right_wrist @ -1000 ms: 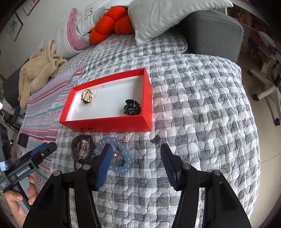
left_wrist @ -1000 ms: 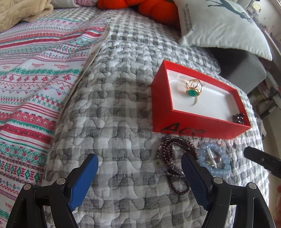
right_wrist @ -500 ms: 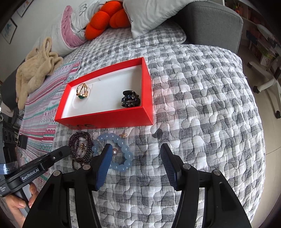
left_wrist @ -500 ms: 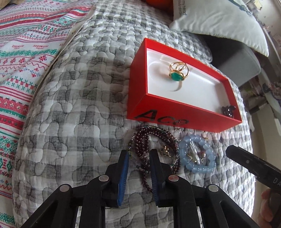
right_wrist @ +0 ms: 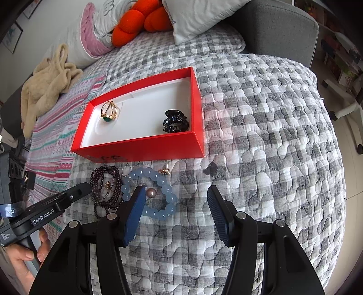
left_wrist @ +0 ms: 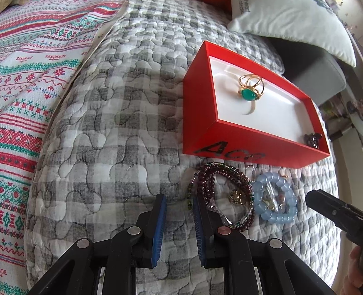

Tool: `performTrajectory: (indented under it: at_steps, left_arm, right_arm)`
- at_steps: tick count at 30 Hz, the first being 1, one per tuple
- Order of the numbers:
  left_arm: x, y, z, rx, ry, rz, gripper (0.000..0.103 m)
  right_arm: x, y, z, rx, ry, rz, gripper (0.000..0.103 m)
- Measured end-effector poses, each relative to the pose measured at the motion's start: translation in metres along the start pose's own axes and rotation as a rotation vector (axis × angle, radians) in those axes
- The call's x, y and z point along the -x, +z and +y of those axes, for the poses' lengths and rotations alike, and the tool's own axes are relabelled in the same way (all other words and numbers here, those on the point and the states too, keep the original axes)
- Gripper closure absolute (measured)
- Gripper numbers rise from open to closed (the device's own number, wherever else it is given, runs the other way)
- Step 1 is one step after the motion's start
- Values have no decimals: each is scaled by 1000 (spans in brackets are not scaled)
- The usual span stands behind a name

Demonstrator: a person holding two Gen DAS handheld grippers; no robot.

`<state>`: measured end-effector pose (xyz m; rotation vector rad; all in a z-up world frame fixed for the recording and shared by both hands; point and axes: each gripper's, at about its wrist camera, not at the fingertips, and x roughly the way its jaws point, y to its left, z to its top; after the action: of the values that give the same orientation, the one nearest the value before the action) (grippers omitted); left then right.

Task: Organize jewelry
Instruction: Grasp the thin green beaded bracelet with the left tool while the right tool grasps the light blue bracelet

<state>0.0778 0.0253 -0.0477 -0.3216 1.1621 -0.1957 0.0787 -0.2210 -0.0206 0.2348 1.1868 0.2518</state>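
Landmark: red box [left_wrist: 229, 138] [right_wrist: 145, 145], open-topped, white-lined, being supported on a grey checked quilt [left_wrist: 109, 118] [right_wrist: 261, 118].

Inside the red box: a gold ring with green stone [left_wrist: 250, 88] [right_wrist: 109, 111] is being kept toward one end of the lining; a dark hair claw [right_wrist: 175, 121] [left_wrist: 313, 140] is being kept at the opposite end, close against the wall.

Outside the red box, just beside its lettered front wall, on the quilt: a dark purple bead strand [left_wrist: 221, 179] [right_wrist: 105, 185] is being shown coiled, with a small gold charm [left_wrist: 236, 196] inside the coil; a pale blue bead bracelet [left_wrist: 275, 198] [right_wrist: 150, 191] is being shown next to it, the two touching or nearly so, with small trinkets lying inside its ring. A small gold earring [right_wrist: 165, 171] is being shown between the bracelet and the box wall.

Left gripper [left_wrist: 179, 205]: blue pads are being held narrowly apart, with only a small gap between them and nothing seen between; the right-hand pad is lying at the edge of the purple strand, and contact cannot be told.

Right gripper [right_wrist: 175, 194]: fingers are being held wide apart, empty, over the blue bracelet and the bare quilt in front of the box.

Beyond the red box: a white pillow [left_wrist: 295, 20] [right_wrist: 199, 15], an orange cushion [right_wrist: 140, 20]. To its side: a striped patterned blanket [left_wrist: 27, 68] [right_wrist: 56, 118].
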Motion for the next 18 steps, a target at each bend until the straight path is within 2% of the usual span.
performTrajectory:
  at_steps: [5,9,14,18]
  left_arm:
    - [-5,4,-7,-21,16,2,84]
    - [-12,6,-17,-65,67,-4,85]
    - [-14,3,-26,-129,161,-26,103]
    - [-5,2,-19,-96,121,-40,103]
  right_arm:
    - [0,0,-3,-8,-5,0,43]
    - [0,1,-8,-20,-3,6,43]
    - [-5,1,-8,-18,-10,18,43]
    - [-12,3,-8,-25,-15,30,44]
